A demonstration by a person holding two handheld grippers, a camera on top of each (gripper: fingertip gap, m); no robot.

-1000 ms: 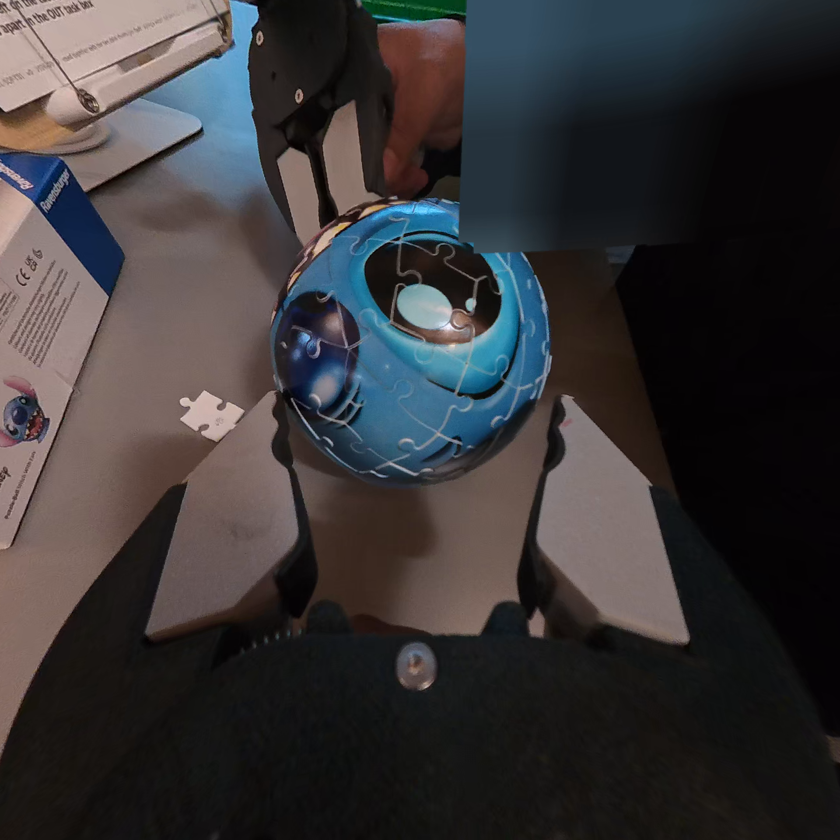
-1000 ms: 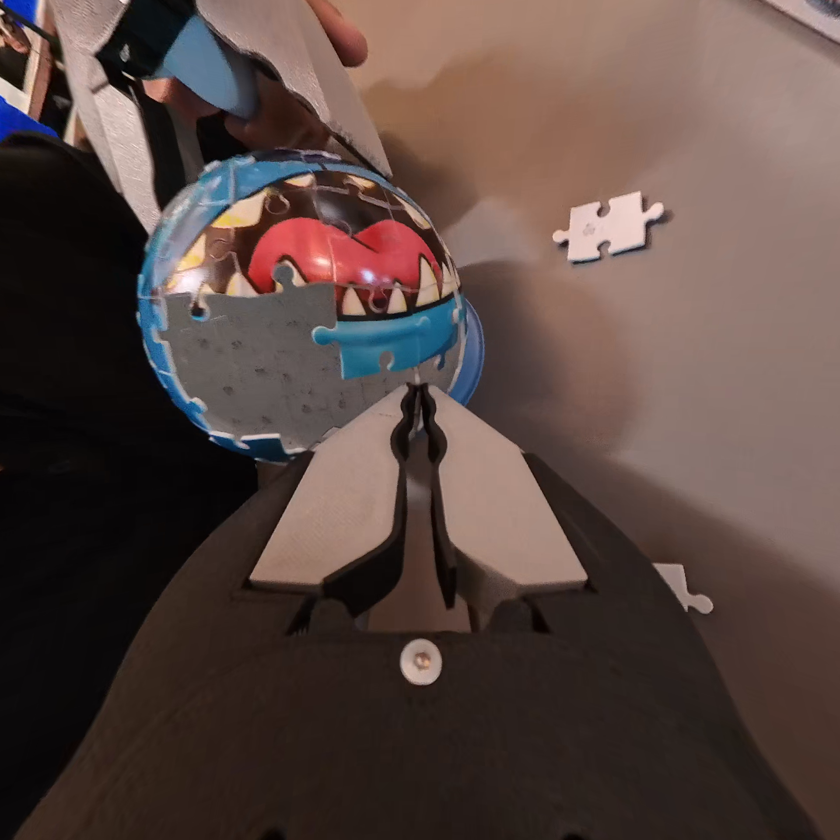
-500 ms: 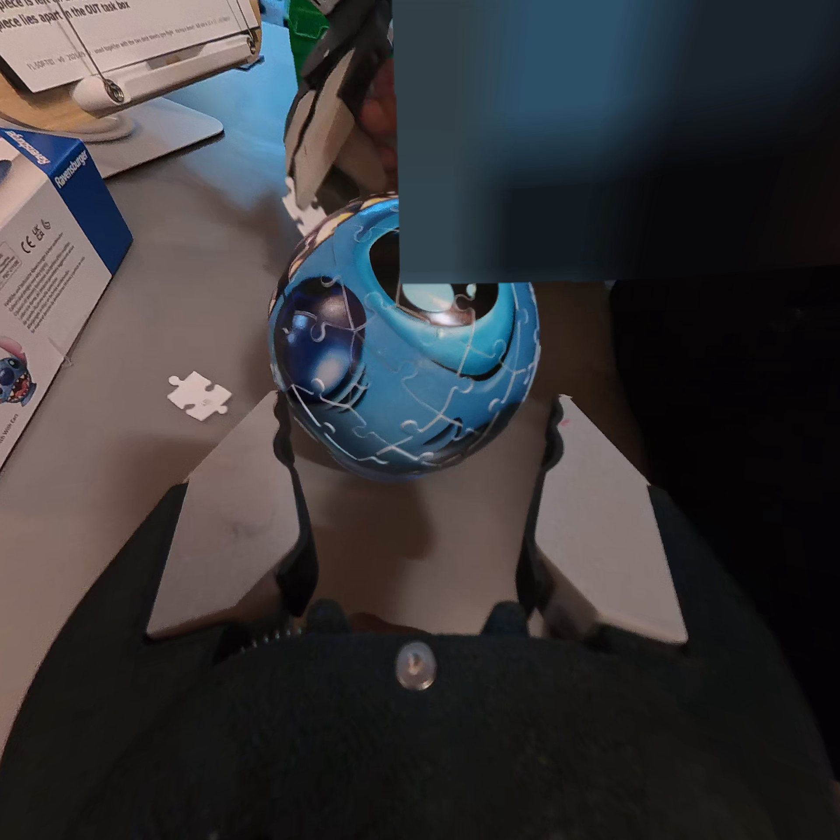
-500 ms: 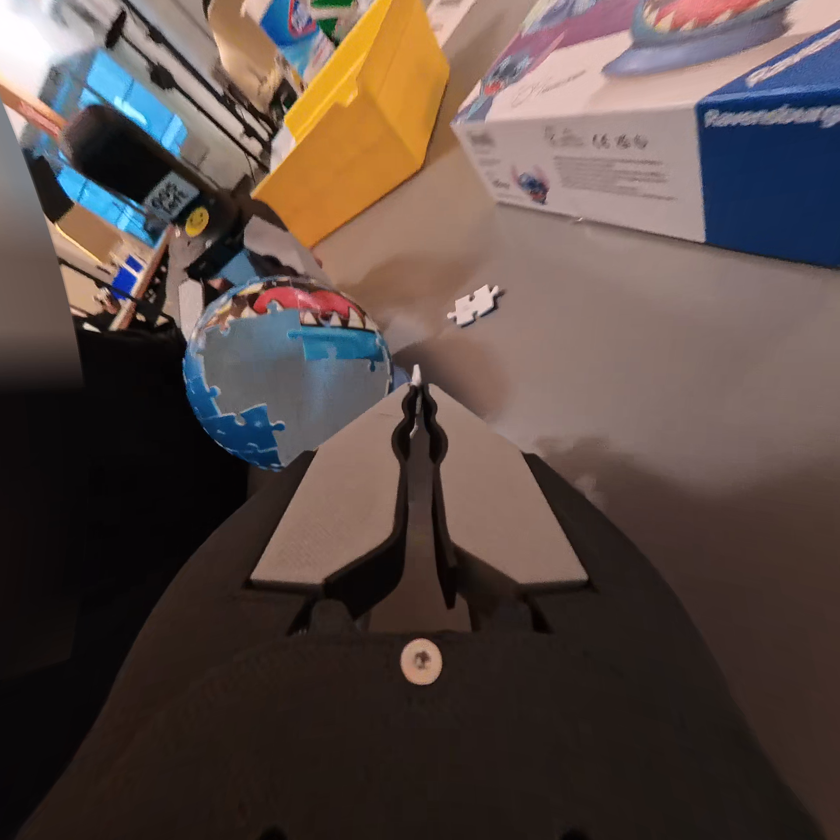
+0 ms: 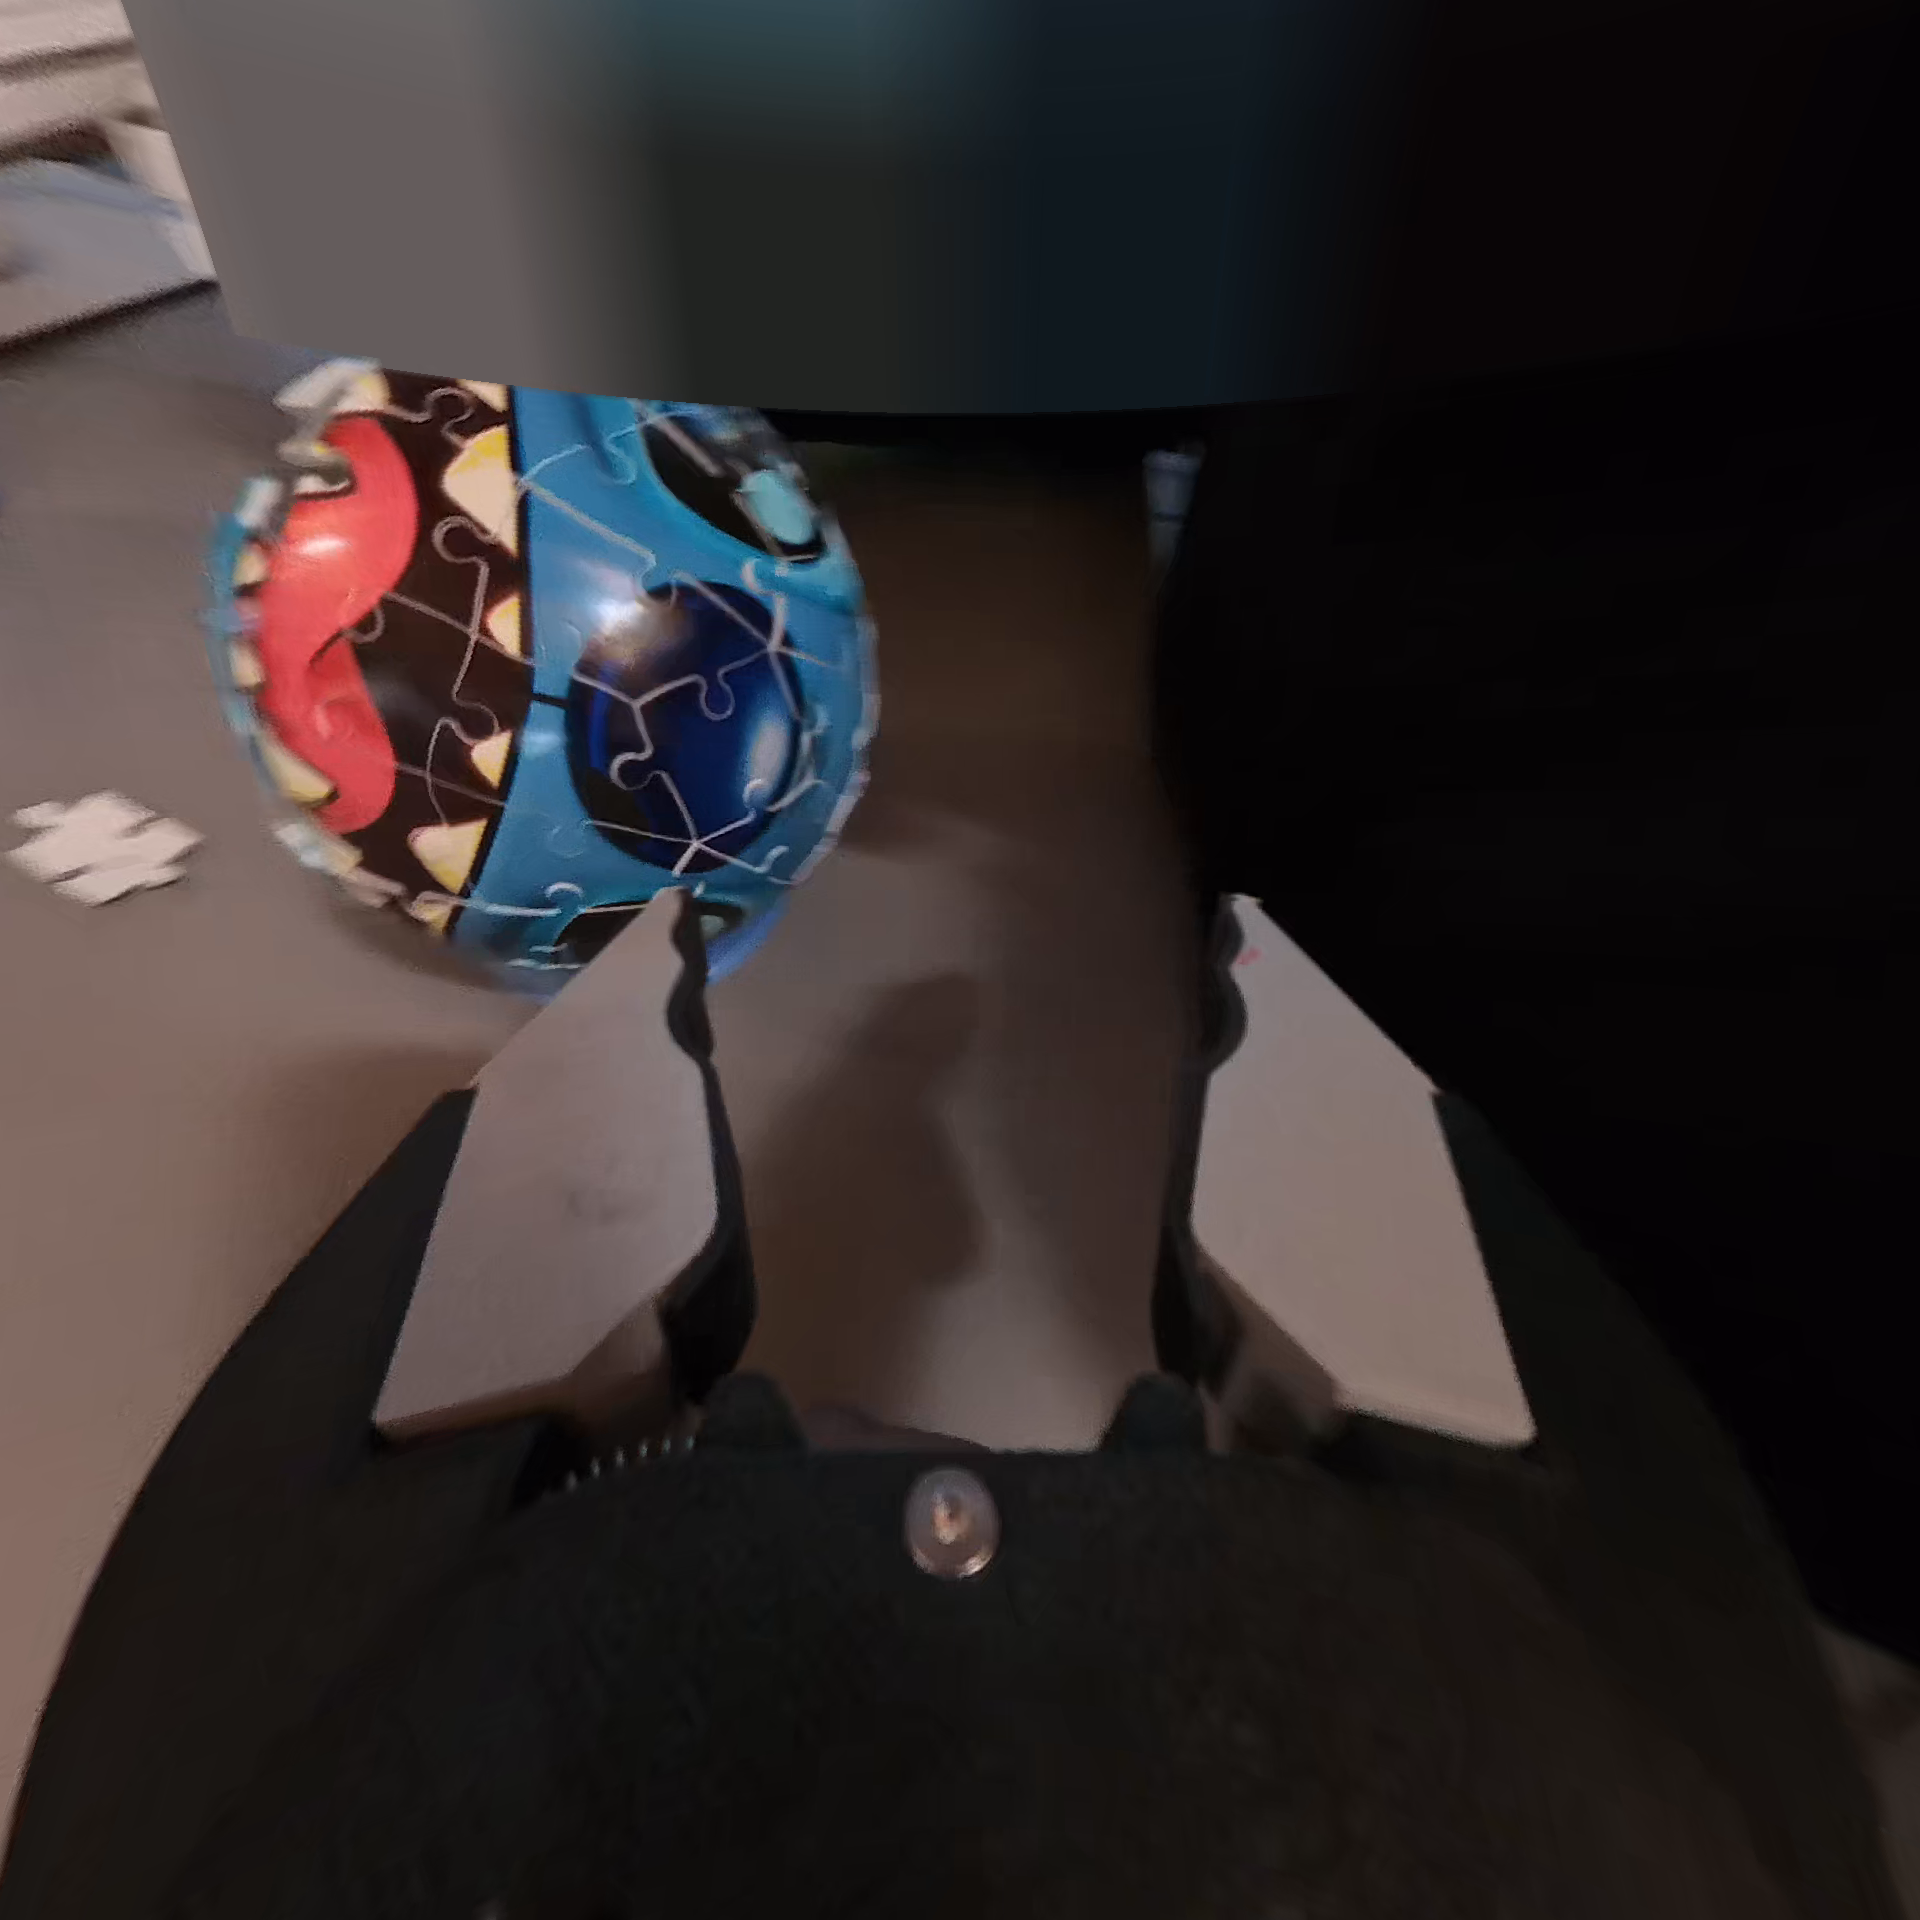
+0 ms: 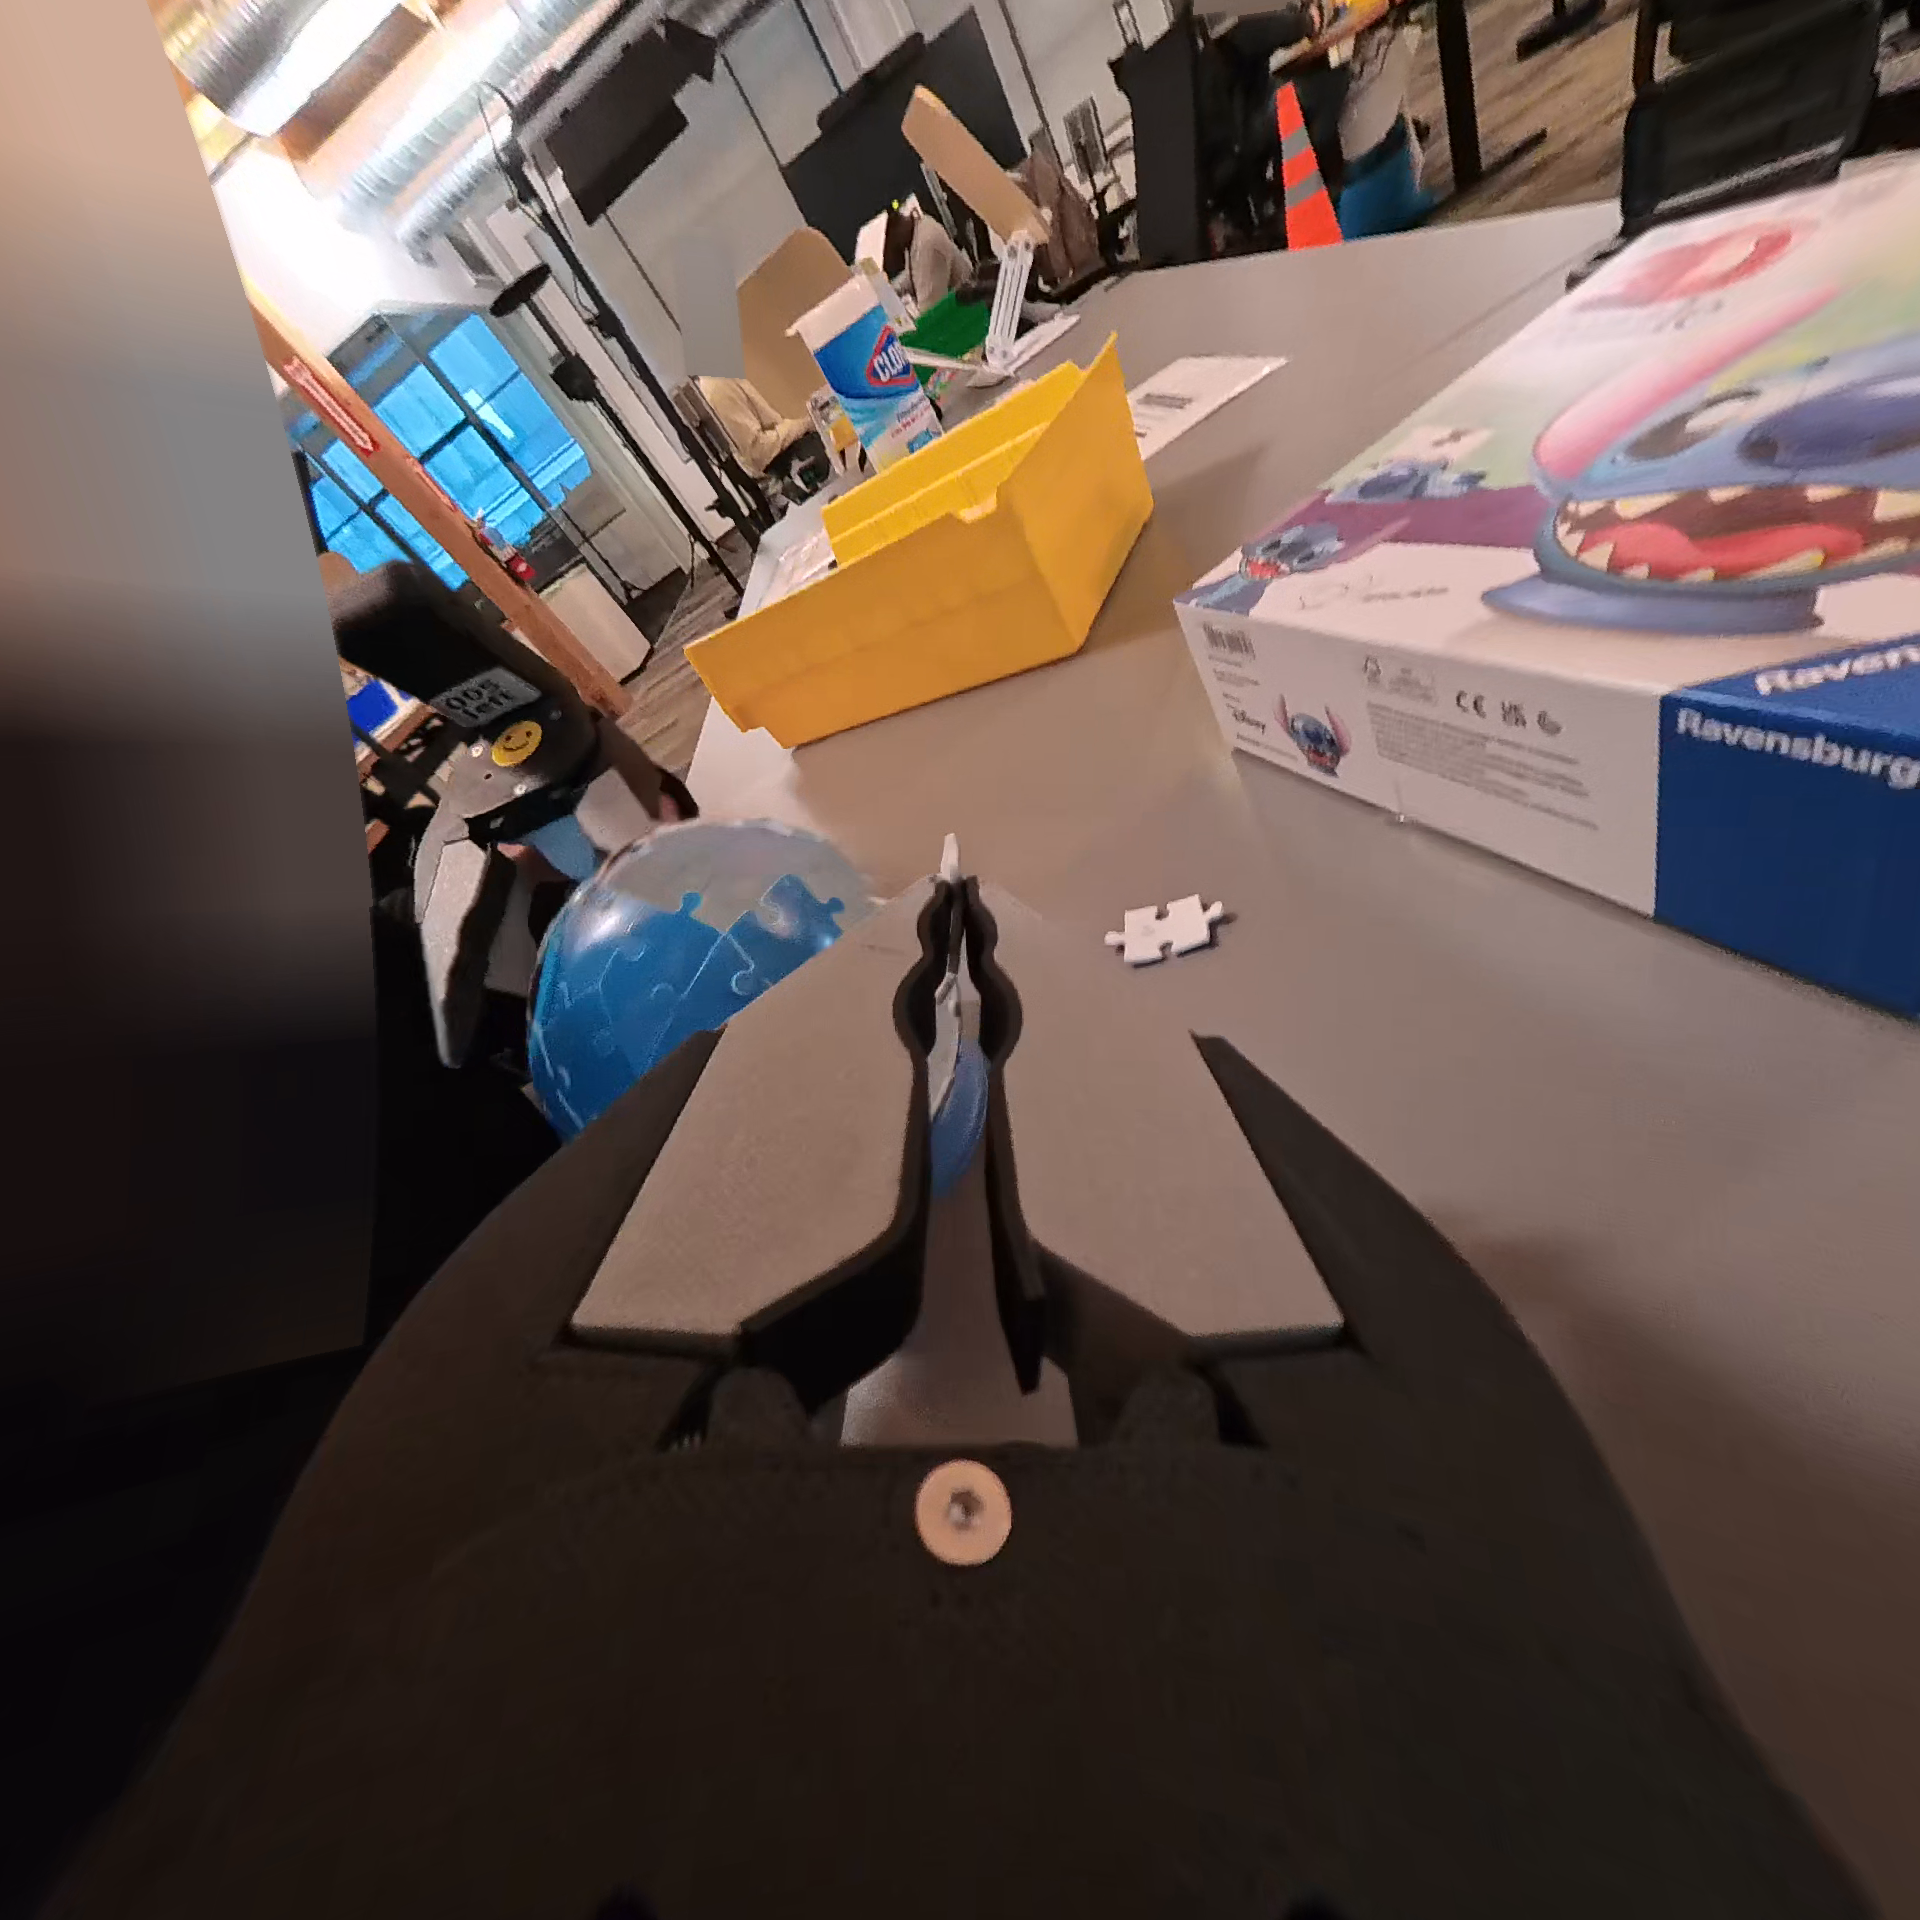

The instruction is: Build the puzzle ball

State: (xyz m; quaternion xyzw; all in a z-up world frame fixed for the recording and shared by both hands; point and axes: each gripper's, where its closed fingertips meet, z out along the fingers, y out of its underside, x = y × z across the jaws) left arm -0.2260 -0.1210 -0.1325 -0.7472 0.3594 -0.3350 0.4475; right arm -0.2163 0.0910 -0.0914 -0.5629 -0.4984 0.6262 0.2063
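The puzzle ball (image 5: 540,665) is blue, with a red mouth, teeth and a dark blue nose, and rests on the grey table (image 5: 987,1039) close to its near edge. My left gripper (image 5: 951,914) is open and empty; the ball lies ahead and to its left, and the left fingertip (image 5: 665,935) overlaps its lower edge. My right gripper (image 6: 951,894) is shut on a thin puzzle piece (image 6: 948,862), seen edge-on, poking past the tips. In the right wrist view the ball (image 6: 665,966) sits low left of the fingers, with the left gripper (image 6: 468,914) behind it.
A loose white piece (image 6: 1169,925) lies on the table ahead of the right gripper; it also shows, blurred, in the left wrist view (image 5: 99,847). The puzzle box (image 6: 1558,644) stands at the right, a yellow bin (image 6: 935,582) and a wipes canister (image 6: 873,384) farther back.
The right gripper, still shut on its piece, has drawn away from the ball and tilted up to look across the table. The left gripper has swung right; the ball now shows its mouth side.
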